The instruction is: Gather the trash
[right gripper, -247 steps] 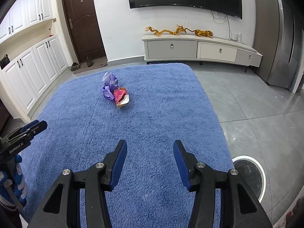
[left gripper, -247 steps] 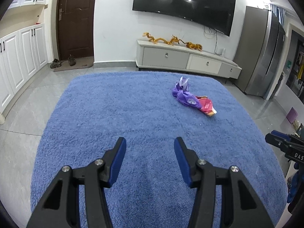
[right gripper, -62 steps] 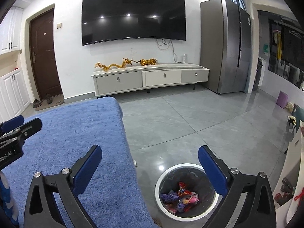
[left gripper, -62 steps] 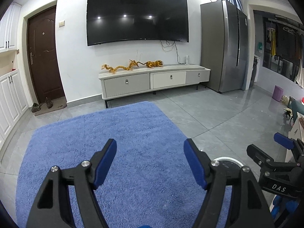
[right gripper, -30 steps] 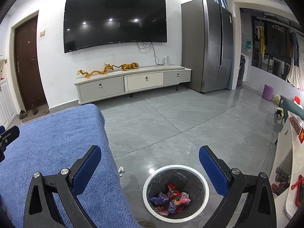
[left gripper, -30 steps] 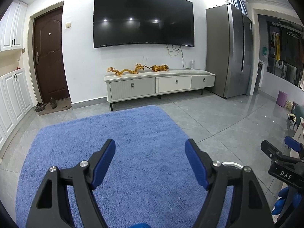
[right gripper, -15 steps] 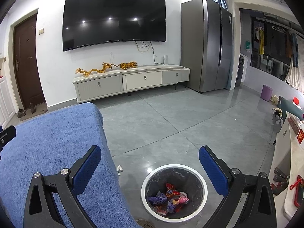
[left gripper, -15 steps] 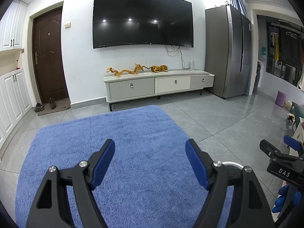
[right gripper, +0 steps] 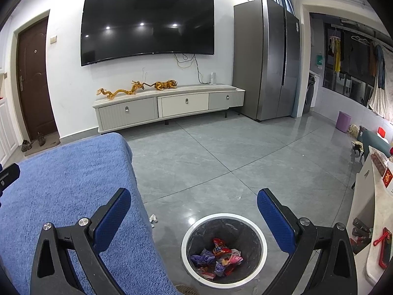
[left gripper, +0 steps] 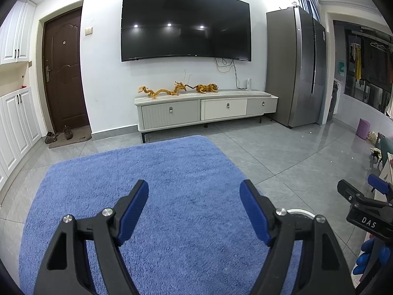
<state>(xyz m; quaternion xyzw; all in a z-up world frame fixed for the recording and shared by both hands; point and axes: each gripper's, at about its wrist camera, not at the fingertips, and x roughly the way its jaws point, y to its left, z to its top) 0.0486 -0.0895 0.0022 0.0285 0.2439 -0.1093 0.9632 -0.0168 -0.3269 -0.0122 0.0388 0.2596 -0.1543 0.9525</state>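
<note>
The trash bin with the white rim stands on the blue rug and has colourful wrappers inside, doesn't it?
Not quite. The trash bin stands on the grey tiled floor, beside the blue rug, as the right wrist view shows. It does have colourful wrappers inside.

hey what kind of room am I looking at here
Most likely a home living room: a big television hangs on the wall above a low media cabinet, with a blue rug on the tiled floor and a tall fridge beside.

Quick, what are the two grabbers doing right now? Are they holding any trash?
Left gripper: jaws open, holding nothing, over the blue rug.
Right gripper: jaws wide open, holding nothing, above the trash bin.
</note>
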